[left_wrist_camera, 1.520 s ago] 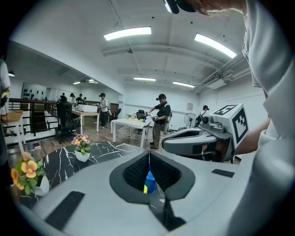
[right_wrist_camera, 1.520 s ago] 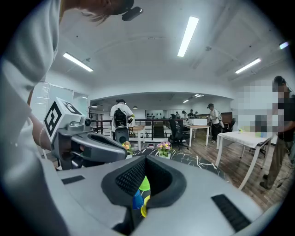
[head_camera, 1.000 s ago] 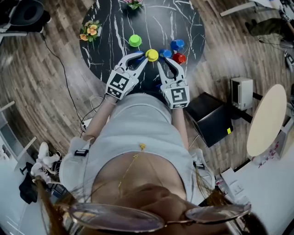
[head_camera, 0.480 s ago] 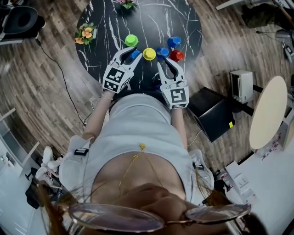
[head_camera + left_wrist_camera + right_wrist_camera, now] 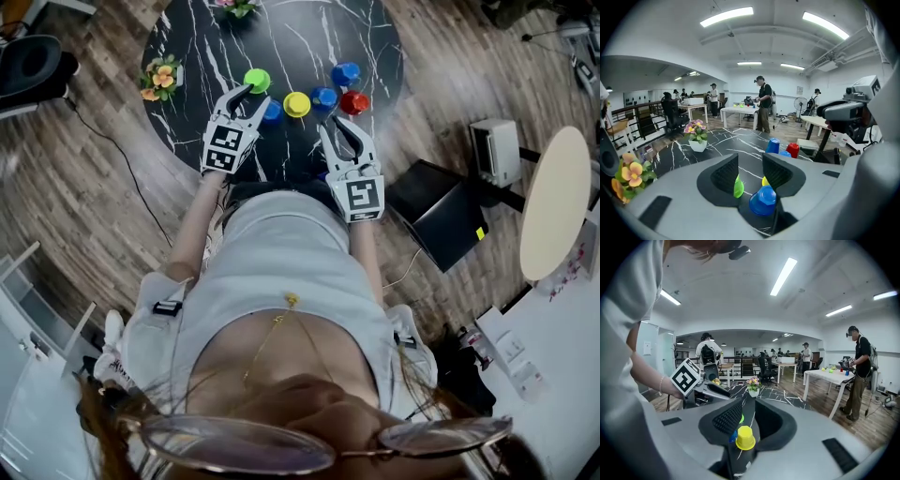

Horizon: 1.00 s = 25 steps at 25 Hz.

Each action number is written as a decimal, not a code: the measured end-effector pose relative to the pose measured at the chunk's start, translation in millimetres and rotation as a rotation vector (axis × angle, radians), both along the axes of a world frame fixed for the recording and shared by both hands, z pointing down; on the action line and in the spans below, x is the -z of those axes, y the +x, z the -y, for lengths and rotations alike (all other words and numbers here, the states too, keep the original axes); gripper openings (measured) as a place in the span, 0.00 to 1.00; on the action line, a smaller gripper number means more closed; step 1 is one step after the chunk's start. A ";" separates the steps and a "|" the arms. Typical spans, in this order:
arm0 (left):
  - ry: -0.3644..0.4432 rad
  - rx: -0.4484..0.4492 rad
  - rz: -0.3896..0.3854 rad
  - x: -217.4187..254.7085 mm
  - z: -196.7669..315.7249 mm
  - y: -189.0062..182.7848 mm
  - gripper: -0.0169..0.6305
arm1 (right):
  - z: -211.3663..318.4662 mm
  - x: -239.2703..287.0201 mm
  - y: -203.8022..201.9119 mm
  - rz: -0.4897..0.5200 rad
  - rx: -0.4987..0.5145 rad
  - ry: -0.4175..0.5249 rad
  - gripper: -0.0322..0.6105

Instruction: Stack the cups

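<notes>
Left gripper view: green cup [image 5: 738,187] half behind jaw, yellow cup [image 5: 765,181] mostly hidden. Right gripper view: blue cup [image 5: 733,436] only sliver behind yellow cup.

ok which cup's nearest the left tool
The blue cup left of the yellow cup; the other blue cups stand by the red cup. The left tool, jaws just opening, grips nothing.

Shows a round black table [image 5: 309,37] veined with white, standing on a wood-plank floor [image 5: 94,187]. Finds a pot of orange and yellow flowers [image 5: 159,77] near the table's left edge and a white pot of pink flowers [image 5: 697,136] farther back. Takes in a black box [image 5: 441,220], a small white unit [image 5: 494,150] and a pale round tabletop [image 5: 553,211] off to the right. Reveals long white tables [image 5: 738,112], standing people [image 5: 763,105] and ceiling strip lights [image 5: 726,16] beyond.
</notes>
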<state>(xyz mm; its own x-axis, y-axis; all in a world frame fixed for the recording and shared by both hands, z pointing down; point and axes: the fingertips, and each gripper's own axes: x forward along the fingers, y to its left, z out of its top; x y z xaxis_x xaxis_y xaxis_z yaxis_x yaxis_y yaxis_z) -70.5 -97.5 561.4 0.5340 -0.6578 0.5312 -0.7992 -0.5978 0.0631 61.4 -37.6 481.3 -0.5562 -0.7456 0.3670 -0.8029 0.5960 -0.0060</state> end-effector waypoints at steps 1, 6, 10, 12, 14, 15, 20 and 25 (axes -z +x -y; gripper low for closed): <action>-0.004 -0.001 0.010 -4.8 3.0 -1.9 0.28 | -0.7 -0.9 1.5 0.000 -0.008 -0.003 0.19; -0.018 0.014 0.071 -27.2 19.5 -11.2 0.32 | -4.8 -5.7 9.9 0.001 -0.046 -0.020 0.19; -0.036 0.042 0.110 -48.6 32.8 -18.4 0.38 | -8.1 -7.9 16.8 0.002 -0.074 -0.035 0.19; -0.070 0.045 0.138 -61.4 37.0 -21.8 0.40 | -9.6 -9.7 19.7 0.004 -0.087 -0.042 0.19; -0.103 0.038 0.163 -72.6 39.7 -23.1 0.40 | -10.9 -10.7 22.6 0.007 -0.098 -0.046 0.19; -0.115 0.033 0.172 -77.6 41.1 -23.0 0.40 | -11.3 -11.0 24.3 0.007 -0.104 -0.048 0.19; -0.162 0.012 0.208 -95.7 44.5 -21.6 0.41 | -13.3 -12.2 30.3 0.003 -0.129 -0.056 0.19; -0.162 0.010 0.228 -104.1 47.8 -22.1 0.41 | -15.4 -14.5 34.9 -0.001 -0.150 -0.066 0.19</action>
